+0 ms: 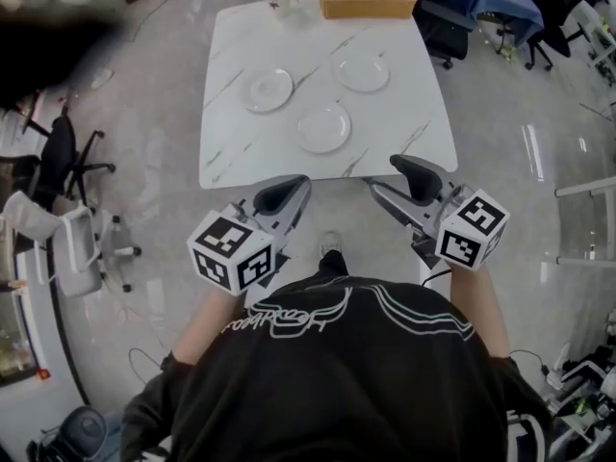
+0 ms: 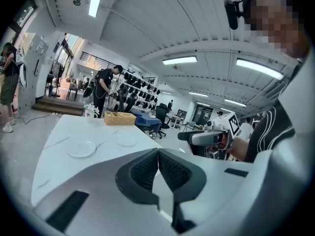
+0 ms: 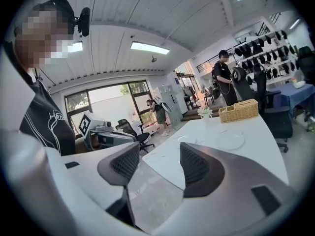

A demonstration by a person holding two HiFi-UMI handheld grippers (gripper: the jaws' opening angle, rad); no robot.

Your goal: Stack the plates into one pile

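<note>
Plates lie apart on the table (image 1: 231,157): near plate (image 1: 323,127) toward the near edge, left plate (image 1: 267,89), far plate (image 1: 362,71). Left gripper (image 1: 282,195) is closed and empty; right gripper (image 1: 416,173) is spread and empty. It would probably be best to slide a jaw under the near plate's rim and lift level.

Ceiling strip lights (image 2: 179,60) lit the room brightly and evenly. Both gripper views curved strongly inside dark round edges. The floor (image 1: 520,114) showed glare.
</note>
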